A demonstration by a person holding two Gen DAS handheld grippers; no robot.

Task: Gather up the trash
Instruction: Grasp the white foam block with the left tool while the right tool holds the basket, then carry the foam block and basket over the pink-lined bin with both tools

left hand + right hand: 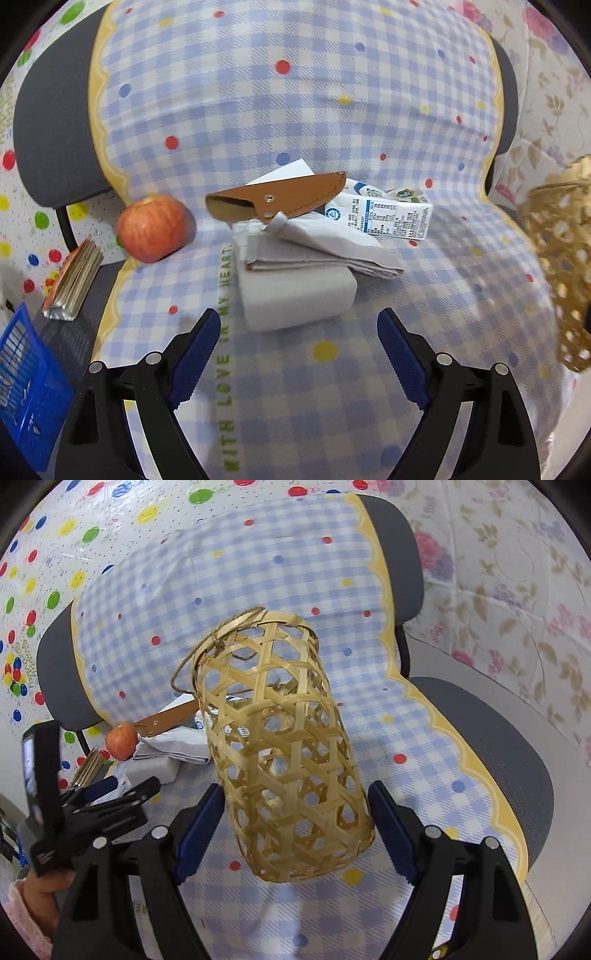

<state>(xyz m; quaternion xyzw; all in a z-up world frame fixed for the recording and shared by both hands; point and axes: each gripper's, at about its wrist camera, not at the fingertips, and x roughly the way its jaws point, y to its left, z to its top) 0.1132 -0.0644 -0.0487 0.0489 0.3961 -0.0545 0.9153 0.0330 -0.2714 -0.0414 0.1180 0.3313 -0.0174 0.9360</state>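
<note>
Bamboo basket (286, 746) pinched in your right tongs (295, 827), visibly empty | left tongs (297, 343) spread, empty | milk carton (384, 216), crumpled paper (325, 251) uncollected on chair | barely begun

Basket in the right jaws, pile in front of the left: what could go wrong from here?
1. The basket is gripped only near its base and hangs tilted, so it may twist or slip.
2. The sheath rests loosely on the folded paper, which lies on the white block; a grab there may knock it off.
3. The apple sits near the cloth's edge and could roll off if bumped.
</note>
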